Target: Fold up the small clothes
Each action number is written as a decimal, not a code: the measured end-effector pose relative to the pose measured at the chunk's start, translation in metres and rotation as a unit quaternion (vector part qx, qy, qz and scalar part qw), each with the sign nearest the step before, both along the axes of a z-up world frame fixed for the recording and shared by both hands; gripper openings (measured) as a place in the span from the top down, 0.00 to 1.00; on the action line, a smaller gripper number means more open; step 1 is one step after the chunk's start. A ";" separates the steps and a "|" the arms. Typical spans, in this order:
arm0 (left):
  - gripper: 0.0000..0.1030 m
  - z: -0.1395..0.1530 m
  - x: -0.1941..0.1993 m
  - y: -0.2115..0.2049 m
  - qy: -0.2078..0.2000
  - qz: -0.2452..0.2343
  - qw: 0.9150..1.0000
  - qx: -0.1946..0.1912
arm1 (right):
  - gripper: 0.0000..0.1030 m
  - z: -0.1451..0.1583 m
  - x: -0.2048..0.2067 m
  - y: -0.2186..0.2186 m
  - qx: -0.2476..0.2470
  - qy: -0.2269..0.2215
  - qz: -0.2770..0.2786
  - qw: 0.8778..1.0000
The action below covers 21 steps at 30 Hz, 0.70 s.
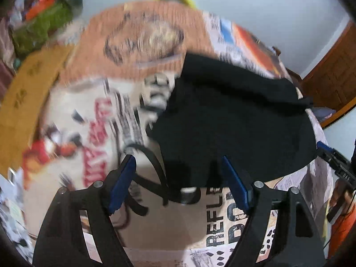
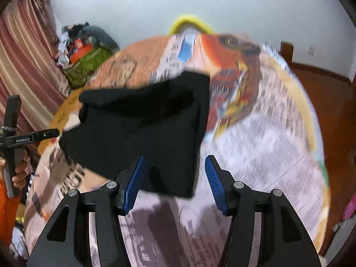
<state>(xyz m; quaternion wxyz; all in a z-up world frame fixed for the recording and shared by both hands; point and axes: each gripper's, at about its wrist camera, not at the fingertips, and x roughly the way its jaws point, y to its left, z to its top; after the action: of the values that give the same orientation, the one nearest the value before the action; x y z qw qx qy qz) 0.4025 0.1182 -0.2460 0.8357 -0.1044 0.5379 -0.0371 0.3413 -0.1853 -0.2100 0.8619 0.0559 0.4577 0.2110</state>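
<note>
Both my left claw (image 1: 178,180) and right claw (image 2: 174,178) gape empty at the near edge of the black garment (image 2: 142,131), which lies on the newspaper-covered table (image 2: 262,155). Grabbing one layer could undo the fold.

One black garment (image 1: 233,120) lies on one round desk (image 2: 255,151) under a printed newspaper-style cover. Two claws are in view, a left claw (image 1: 178,182) and a right claw (image 2: 174,178), each with two blue-padded fingers (image 1: 123,182) set apart. One green bag (image 2: 89,66) sits beyond the desk, and one yellow loop (image 2: 191,22) behind its far edge
</note>
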 end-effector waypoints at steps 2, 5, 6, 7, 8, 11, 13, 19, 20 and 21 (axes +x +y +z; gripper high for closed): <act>0.35 -0.013 0.002 -0.001 0.012 0.005 1.000 -0.029 | 0.49 -0.010 0.000 0.003 0.002 0.013 0.004 1.000; 0.65 -0.029 0.009 -0.006 0.029 0.009 0.997 -0.066 | 0.63 -0.015 -0.001 0.010 0.007 0.016 0.014 1.000; 0.73 -0.029 0.009 -0.008 0.024 0.011 0.998 -0.064 | 0.67 -0.015 -0.001 0.013 0.001 0.012 0.016 1.000; 0.76 -0.028 0.009 -0.010 0.020 0.008 0.998 -0.064 | 0.76 -0.014 -0.001 0.015 -0.004 0.006 0.016 1.000; 0.77 -0.025 0.006 -0.010 0.015 0.010 0.998 -0.061 | 0.82 -0.012 -0.002 0.015 -0.007 0.000 0.018 1.000; 0.80 -0.015 -0.005 -0.012 0.001 0.006 0.999 -0.050 | 0.91 -0.009 -0.006 0.012 0.000 -0.001 0.019 1.000; 0.81 -0.005 -0.021 -0.013 -0.008 -0.002 0.999 -0.049 | 0.92 -0.006 -0.014 0.009 0.004 -0.001 0.021 1.000; 0.83 0.016 -0.086 -0.017 -0.022 -0.042 0.998 -0.028 | 0.93 -0.003 -0.057 -0.001 0.011 0.004 0.027 1.000; 0.83 0.017 -0.095 -0.017 -0.021 -0.048 0.998 -0.026 | 0.93 -0.002 -0.068 -0.003 0.009 0.004 0.027 1.000; 0.82 0.017 -0.106 -0.020 -0.019 -0.054 0.998 -0.021 | 0.93 -0.002 -0.074 -0.003 0.010 0.006 0.027 1.000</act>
<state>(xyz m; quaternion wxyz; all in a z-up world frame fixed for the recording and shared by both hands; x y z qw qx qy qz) 0.2968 0.0984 -0.2295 0.8400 -0.0921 0.5263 -0.0950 0.2672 -0.1884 -0.2122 0.8524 0.0537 0.4623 0.2384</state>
